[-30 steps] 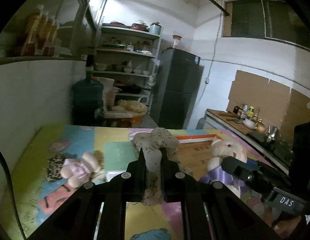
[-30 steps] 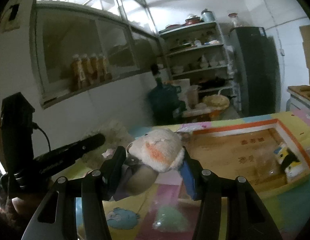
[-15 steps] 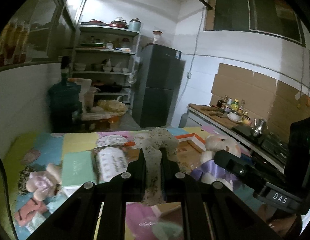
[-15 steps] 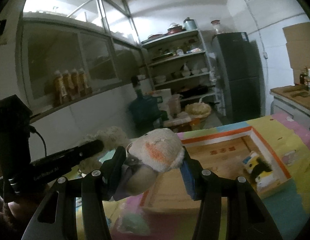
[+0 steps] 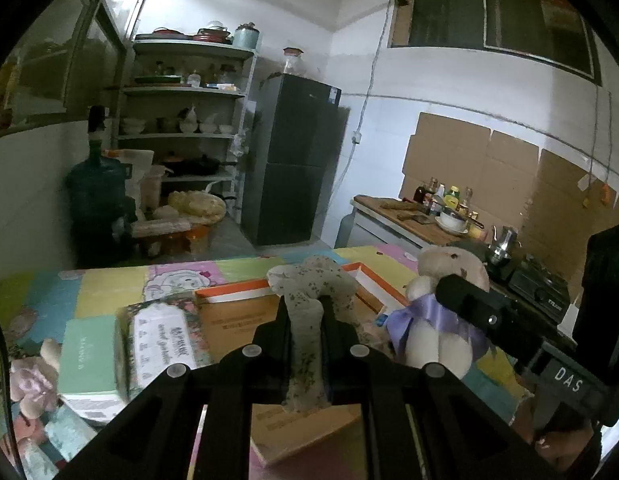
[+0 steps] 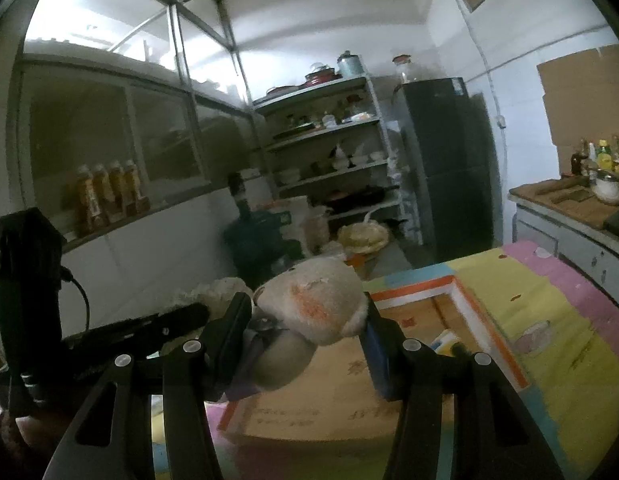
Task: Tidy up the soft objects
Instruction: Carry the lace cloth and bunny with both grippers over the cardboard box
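Left gripper (image 5: 305, 328) squeezes a spotted toy (image 5: 309, 304); right gripper (image 6: 305, 328) squeezes a bear (image 6: 309, 304), both above the box (image 6: 409, 316) on the bright mat (image 6: 549, 304).

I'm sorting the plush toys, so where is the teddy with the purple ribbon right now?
The teddy with the purple ribbon is clamped in the right tool, held above the cardboard box, right of the left tool's speckled toy.

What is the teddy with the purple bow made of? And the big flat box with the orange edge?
The teddy looks like soft cream plush: fuzzy, with a squashy body. Its bow seems to be shiny satin ribbon, since it catches the light. The box looks like matte brown cardboard with a printed orange-and-white rim.
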